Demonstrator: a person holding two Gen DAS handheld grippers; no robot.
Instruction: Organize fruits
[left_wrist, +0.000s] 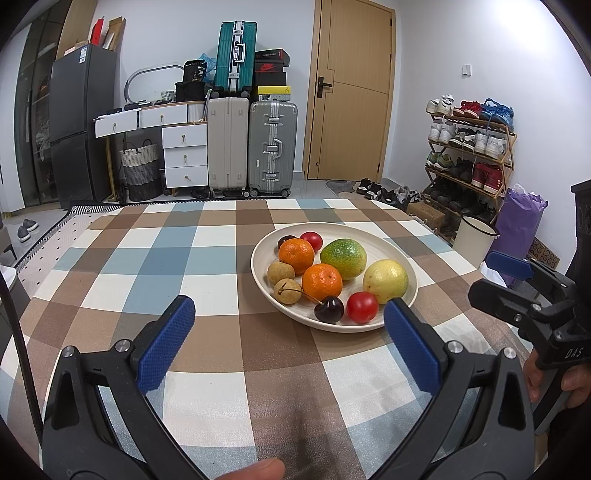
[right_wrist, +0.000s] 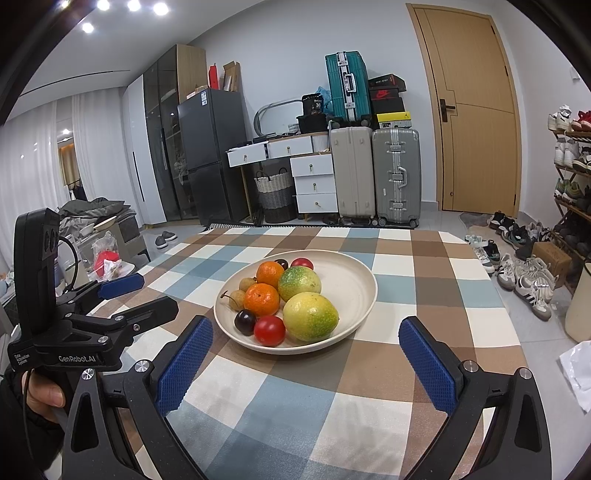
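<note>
lying beyond both tools (left_wrist: 290, 314) (right_wrist: 306, 334): fruit plate (left_wrist: 400, 254)

1. I'm looking at pale walls and a wooden door (left_wrist: 352, 92) standing closed, upper centre-right of the left wrist frame.
2. I'm seeing three suitcases (left_wrist: 251, 144) standing left of the door, a teal one stacked on top beside shoe boxes (left_wrist: 271, 74).
3. A white drawer unit (left_wrist: 184, 155) and a woven basket (left_wrist: 140, 170) are sitting further left, with a dark fridge (left_wrist: 79, 122) at the left edge.
4. A shoe rack (left_wrist: 472, 147) is filling the right side, with loose shoes lying on the pale tiled floor (right_wrist: 480, 225).
5. Ceiling spotlights (right_wrist: 129, 5) are glowing at the upper left of the right wrist frame, and white curtains (right_wrist: 33, 166) are hanging at mid left.
</note>
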